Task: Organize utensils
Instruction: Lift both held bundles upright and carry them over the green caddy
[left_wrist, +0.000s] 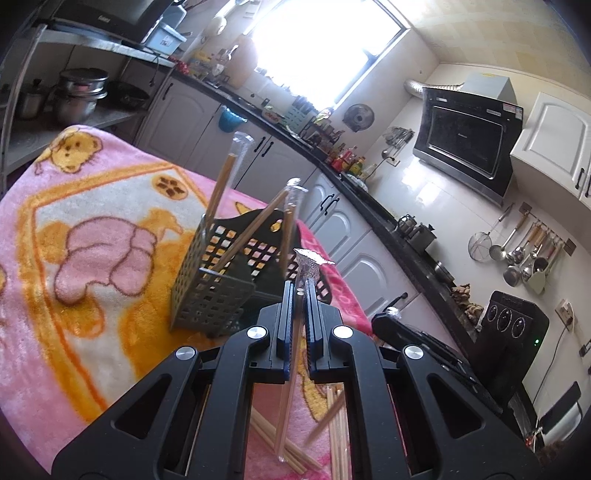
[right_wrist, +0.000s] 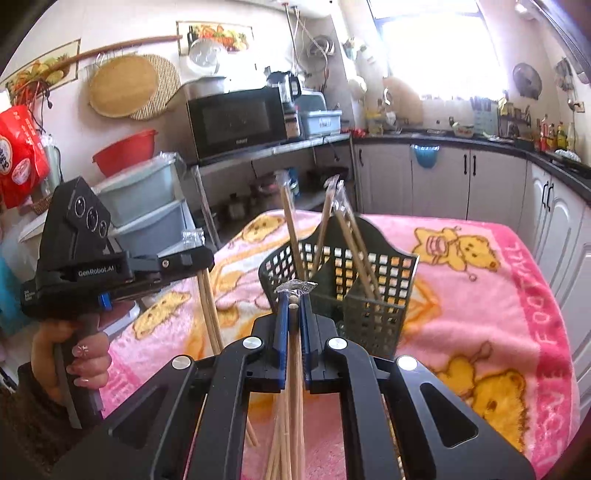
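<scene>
Wooden chopsticks (right_wrist: 293, 354) in plastic sleeve are sitting pinched in my closed right gripper (right_wrist: 293, 295), basket (right_wrist: 373, 295) at one o'clock; sleeve is risking catching the rim, tipping it.

Table under pink bear blanket (right_wrist: 480, 280); on it black utensil basket (right_wrist: 369, 288), loose chopsticks (left_wrist: 336, 443).

A lived-in home kitchen. White cabinets (left_wrist: 354, 236) run under a dark L-shaped worktop (left_wrist: 384, 218) crowded with sauce bottles (left_wrist: 347, 160). A slanted range hood (left_wrist: 467, 142) hangs on the tiled wall, with ladles and a strainer (left_wrist: 517, 251) on hooks beside it. A microwave (right_wrist: 236, 123) sits on a metal shelf (right_wrist: 269, 151), steel pots (left_wrist: 79, 94) stacked below. A bright window (left_wrist: 325, 48) lights the room.
</scene>
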